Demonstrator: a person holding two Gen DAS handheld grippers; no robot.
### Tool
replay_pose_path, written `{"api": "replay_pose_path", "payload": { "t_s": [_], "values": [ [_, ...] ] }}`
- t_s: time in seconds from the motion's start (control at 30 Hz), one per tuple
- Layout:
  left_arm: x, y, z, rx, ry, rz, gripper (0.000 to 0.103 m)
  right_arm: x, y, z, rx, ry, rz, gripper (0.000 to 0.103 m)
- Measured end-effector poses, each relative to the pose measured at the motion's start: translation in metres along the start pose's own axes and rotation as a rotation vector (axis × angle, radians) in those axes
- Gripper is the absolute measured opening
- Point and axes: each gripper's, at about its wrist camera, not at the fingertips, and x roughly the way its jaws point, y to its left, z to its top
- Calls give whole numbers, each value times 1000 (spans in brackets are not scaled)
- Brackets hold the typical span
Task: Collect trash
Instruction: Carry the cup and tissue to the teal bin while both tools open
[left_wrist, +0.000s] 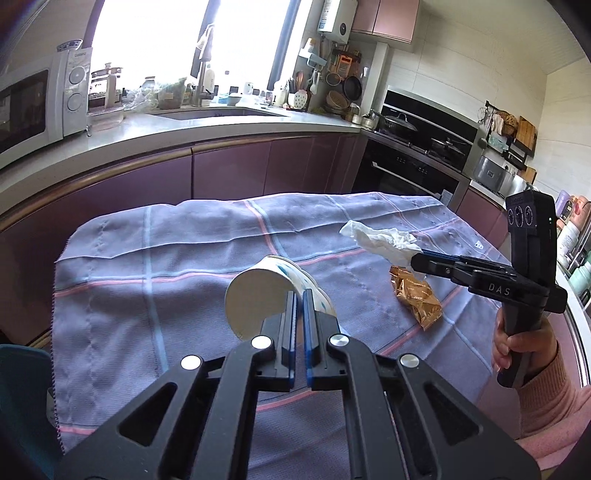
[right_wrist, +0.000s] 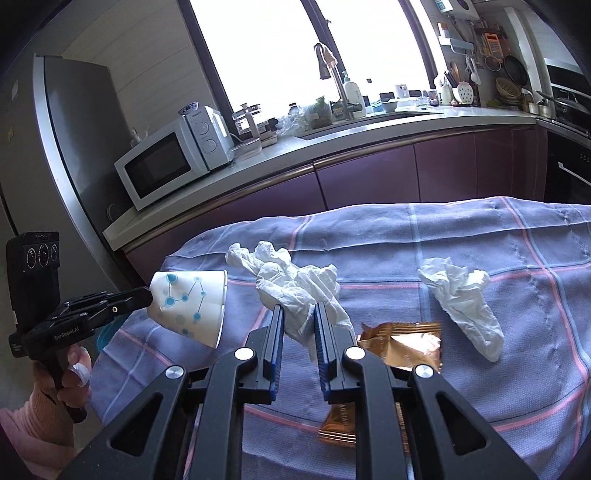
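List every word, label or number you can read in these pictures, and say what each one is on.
"DAS": on the right gripper, along its black body.
"GenRobot.AI": on the left gripper, along its black body.
Microwave: small brand word above the dials, too blurred to read.
Gold wrapper: printed lettering, too small and distorted to read.
Water heater: label, too blurred to read.
Paper cup: only a blue dot-and-line pattern, no text.

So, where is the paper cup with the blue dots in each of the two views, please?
Left wrist view: the paper cup is at centre, seen bottom-first, pinched at its wall by the left gripper.
Right wrist view: the paper cup is at lower left, on its side in the air, held by the left gripper.
Shared landmark: the gold wrapper on the checked cloth.
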Motion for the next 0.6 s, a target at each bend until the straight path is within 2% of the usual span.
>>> {"api": "replay_pose_path", "payload": {
  "t_s": [0.6],
  "values": [
    [-129, 89, -26, -151, -132, 235, 3, 59, 112, 7, -182, 100, 209, 15]
  ]
}}
